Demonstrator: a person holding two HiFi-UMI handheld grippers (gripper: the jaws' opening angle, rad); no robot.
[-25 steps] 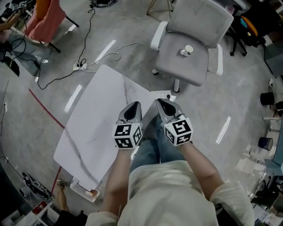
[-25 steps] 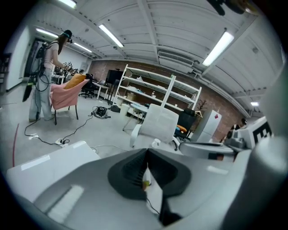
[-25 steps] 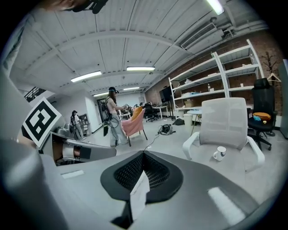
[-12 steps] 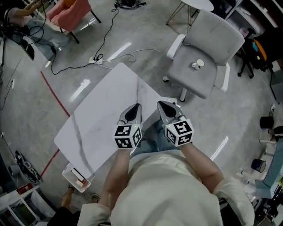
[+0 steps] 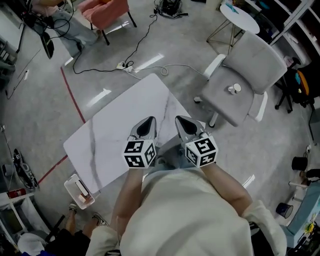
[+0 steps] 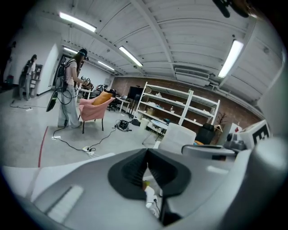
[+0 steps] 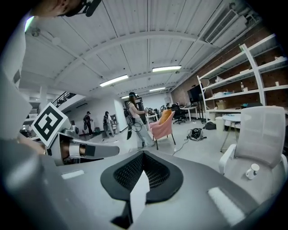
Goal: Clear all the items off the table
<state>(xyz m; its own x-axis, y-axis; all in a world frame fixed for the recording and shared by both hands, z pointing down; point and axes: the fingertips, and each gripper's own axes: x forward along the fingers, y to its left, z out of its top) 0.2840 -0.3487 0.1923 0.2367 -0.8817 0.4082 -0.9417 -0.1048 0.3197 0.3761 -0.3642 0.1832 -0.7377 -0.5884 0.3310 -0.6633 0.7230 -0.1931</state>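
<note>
The white marble table (image 5: 107,140) stands slantwise on the grey floor, and I see nothing lying on its top. My left gripper (image 5: 148,121) hangs over the table's near right edge, jaws shut and empty. My right gripper (image 5: 181,120) floats beside it, just off that edge, also shut with nothing held. In the left gripper view the jaws (image 6: 146,152) meet with no gap and point across the room. The right gripper view shows its jaws (image 7: 143,155) closed the same way.
A grey swivel chair (image 5: 240,82) with a small white cup (image 5: 232,89) on its seat stands to the right. Behind it is a small round table (image 5: 239,11). A pink chair (image 5: 107,10), a floor cable with a power strip (image 5: 121,65) and a small tray (image 5: 79,191) lie around.
Both grippers have risen together, still shut and side by side. The head view has swung, so the table and chair now sit further right and lower in the picture.
</note>
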